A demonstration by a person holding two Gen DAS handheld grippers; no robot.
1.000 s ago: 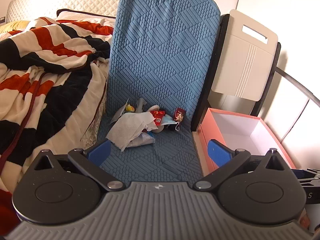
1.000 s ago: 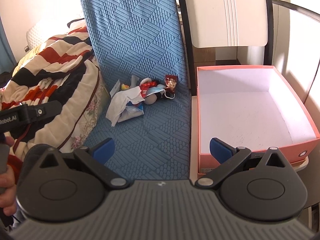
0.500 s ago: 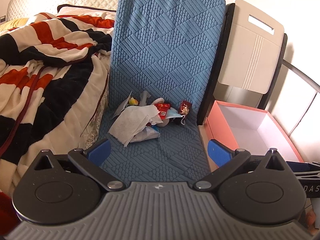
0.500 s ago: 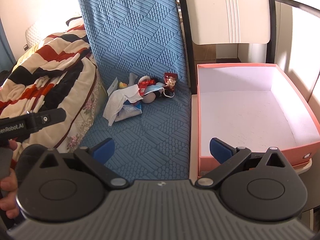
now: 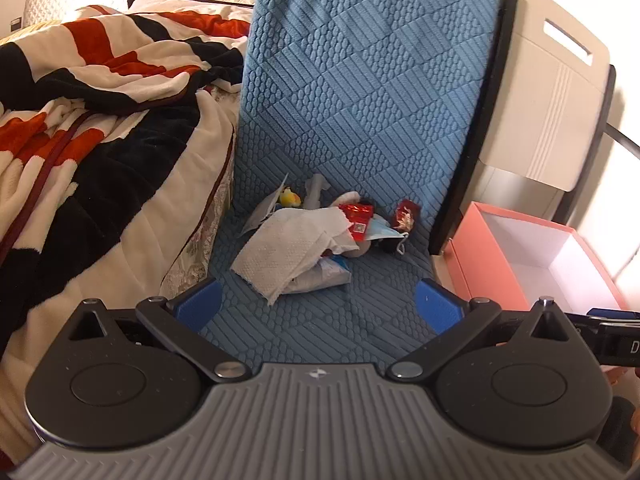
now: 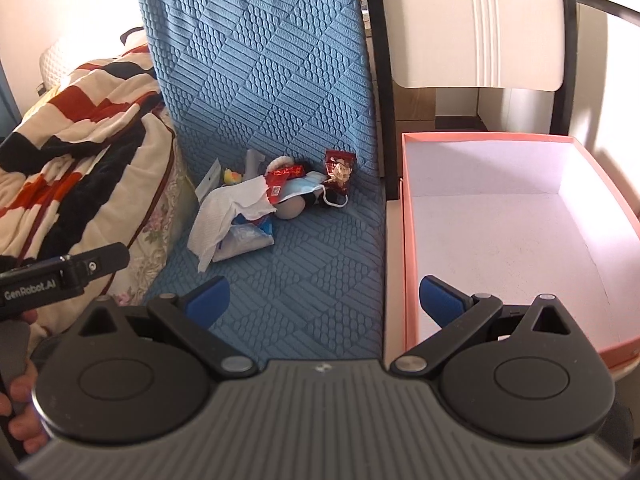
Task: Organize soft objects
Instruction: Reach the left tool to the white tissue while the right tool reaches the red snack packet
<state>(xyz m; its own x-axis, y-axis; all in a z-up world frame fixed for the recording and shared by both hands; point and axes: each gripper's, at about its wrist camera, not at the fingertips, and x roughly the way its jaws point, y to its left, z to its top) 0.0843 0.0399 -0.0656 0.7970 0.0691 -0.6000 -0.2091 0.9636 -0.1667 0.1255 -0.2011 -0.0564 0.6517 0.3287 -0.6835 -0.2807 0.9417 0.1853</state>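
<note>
Landmark: blue quilted chair (image 5: pixel 360 92), seat and backrest covered in textured blue fabric.

Pile of soft objects sits on the chair seat, near the base of the backrest. In the pile: white paper towel (image 5: pixel 288 252), crumpled, at the front-left of the pile, lying partly over a clear plastic tissue pack (image 5: pixel 324 276). Red snack packet (image 5: pixel 357 216) on top toward the middle, touching a light blue face mask (image 5: pixel 382 232) whose ear loop trails onto the seat. Second red packet (image 5: pixel 406 214) stands against the backrest at the pile's right end. Small yellow plush toy (image 5: pixel 290 199) at the pile's back left, close to the backrest. A round beige thing under the mask, can't tell what it is.

Pink box (image 6: pixel 516 232), open top, white inside, nothing in it, sits just beside the chair on its right side. White chair back (image 6: pixel 480 24) with black frame behind the box. Striped red, black and cream blanket (image 5: pixel 92 120) on a bed on the chair's left side, touching the seat edge.

Left gripper (image 5: pixel 320 306) hovers over the front of the chair seat, jaws wide apart, nothing between them, short of the pile. Right gripper (image 6: pixel 324 300) over the seat's front right edge, jaws wide apart, holding nothing; its right fingertip is in front of the box wall. A hand (image 6: pixel 18 408) shows at the lower left of the right wrist view, holding the other device's handle.
</note>
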